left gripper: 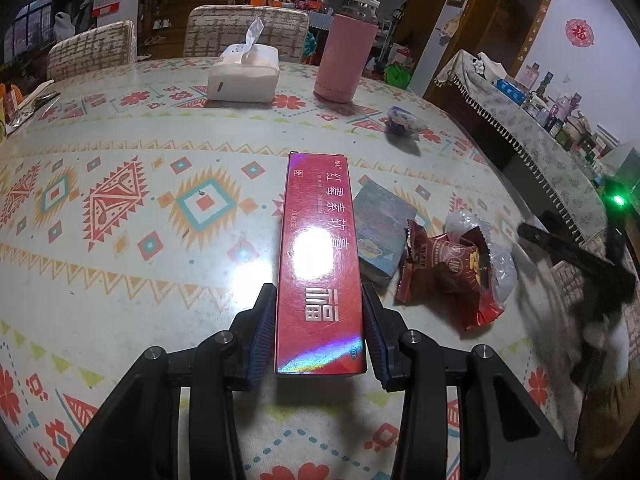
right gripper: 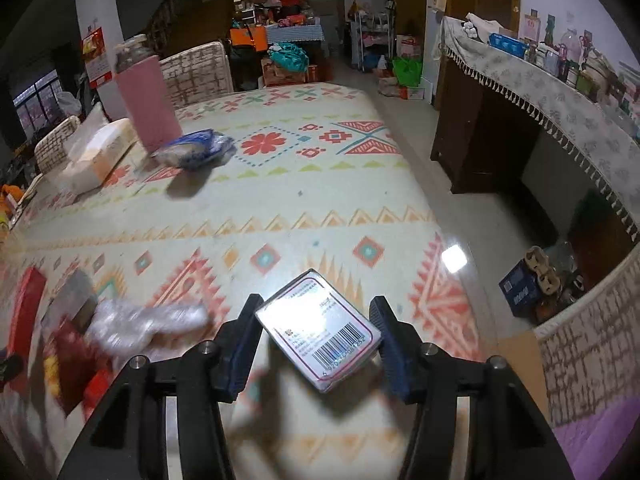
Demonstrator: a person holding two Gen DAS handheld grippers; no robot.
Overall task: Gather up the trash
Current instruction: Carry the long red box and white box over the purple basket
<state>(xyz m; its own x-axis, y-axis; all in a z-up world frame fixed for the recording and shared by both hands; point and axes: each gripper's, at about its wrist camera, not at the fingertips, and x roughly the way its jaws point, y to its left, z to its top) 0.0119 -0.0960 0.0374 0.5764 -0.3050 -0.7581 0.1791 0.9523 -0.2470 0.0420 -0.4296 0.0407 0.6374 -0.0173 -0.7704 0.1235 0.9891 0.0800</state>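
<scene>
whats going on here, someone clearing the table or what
A person with a gripper in each hand is collecting trash from a patterned table. The left gripper is shut on a long red box. The right gripper has a small barcoded pack between its fingers. Snack wrappers lie on the table beside the box.
</scene>
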